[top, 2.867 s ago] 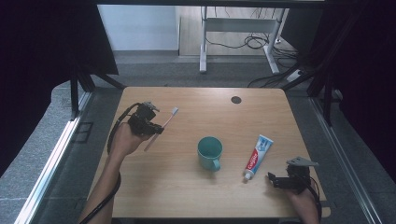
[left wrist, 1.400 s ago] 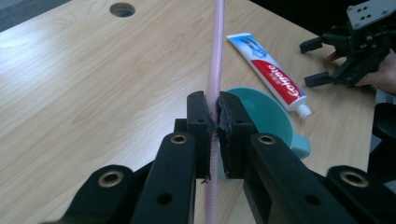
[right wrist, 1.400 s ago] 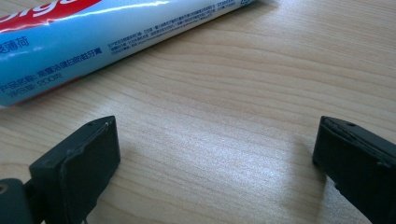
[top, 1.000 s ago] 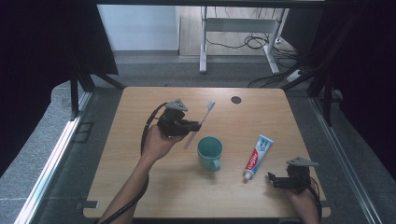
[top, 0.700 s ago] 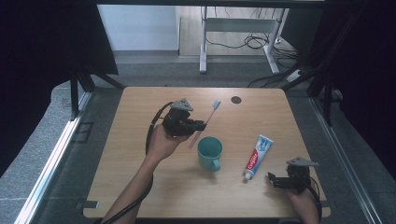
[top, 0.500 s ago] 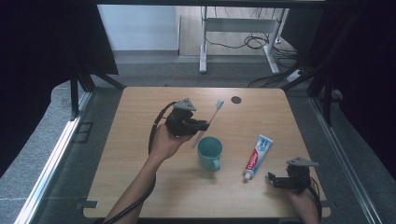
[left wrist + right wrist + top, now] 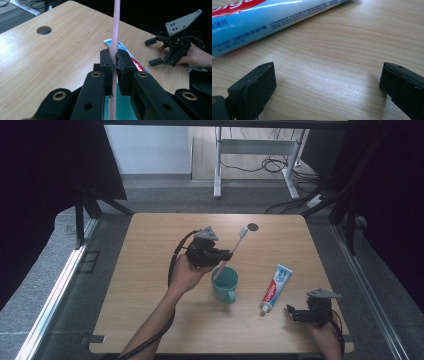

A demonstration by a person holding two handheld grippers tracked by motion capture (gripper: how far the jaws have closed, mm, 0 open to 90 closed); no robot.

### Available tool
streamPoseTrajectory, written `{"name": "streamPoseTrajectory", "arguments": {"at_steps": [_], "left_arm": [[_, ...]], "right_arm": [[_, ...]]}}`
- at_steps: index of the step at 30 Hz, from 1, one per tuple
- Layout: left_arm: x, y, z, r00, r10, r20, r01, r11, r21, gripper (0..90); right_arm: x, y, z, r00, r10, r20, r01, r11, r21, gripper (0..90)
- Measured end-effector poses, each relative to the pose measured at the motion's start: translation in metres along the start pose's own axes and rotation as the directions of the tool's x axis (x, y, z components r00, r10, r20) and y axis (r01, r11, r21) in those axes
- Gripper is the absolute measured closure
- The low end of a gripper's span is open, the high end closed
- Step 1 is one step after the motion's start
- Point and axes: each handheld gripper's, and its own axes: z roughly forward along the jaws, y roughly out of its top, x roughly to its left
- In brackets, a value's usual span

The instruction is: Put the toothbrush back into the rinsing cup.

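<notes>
My left gripper [image 7: 224, 256] is shut on a pink toothbrush [image 7: 239, 240], which it holds tilted, bristle head up and away. The handle's lower end hangs at the rim of a teal cup [image 7: 226, 285] in the middle of the table. In the left gripper view the jaws [image 7: 114, 62] clamp the pink handle [image 7: 115, 30] above the cup [image 7: 126, 111]. A blue, white and red toothpaste tube [image 7: 273, 287] lies flat to the right of the cup. My right gripper [image 7: 293, 314] rests open on the table just short of the tube [image 7: 262, 20], nothing between its jaws [image 7: 328, 75].
The wooden table [image 7: 150, 285] has a round cable hole [image 7: 253, 226] near its far edge. Black curtains hang at both sides, and a desk frame with cables stands on the floor beyond. In the left gripper view the right gripper [image 7: 152, 52] sits past the tube [image 7: 125, 48].
My left gripper has carried the toothbrush from the table's left toward the centre, bringing its lower end to the cup. The right gripper has stayed put.
</notes>
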Motion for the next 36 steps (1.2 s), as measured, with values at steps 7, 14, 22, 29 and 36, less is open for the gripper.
{"name": "streamPoseTrajectory", "arguments": {"at_steps": [7,14,22,29,36], "left_arm": [[-0.004,-0.003,0.011,1.0,0.007,0.006,-0.007,1.0,-0.003,84.2],[-0.007,-0.009,0.02,0.9999,0.013,0.007,-0.013,0.9999,-0.007,84.2],[-0.006,-0.019,0.027,0.9999,0.011,0.001,-0.011,0.9999,0.002,84.1],[-0.006,-0.029,0.034,1.0,0.007,-0.002,-0.007,0.9998,0.019,84.1],[-0.007,-0.036,0.038,0.9999,0.01,-0.011,-0.01,0.9995,0.029,84.1]], "right_arm": [[0.0,0.0,0.0,1.0,0.001,-0.002,-0.001,1.0,-0.001,0.0],[0.0,0.0,0.0,1.0,0.0,-0.003,0.0,1.0,-0.001,0.0],[0.0,0.0,0.0,1.0,-0.001,-0.003,0.001,1.0,-0.001,0.0],[0.0,0.0,0.0,1.0,-0.001,-0.005,0.001,1.0,-0.001,0.0],[0.0,0.0,0.0,1.0,-0.003,-0.005,0.003,1.0,-0.002,0.0]]}}
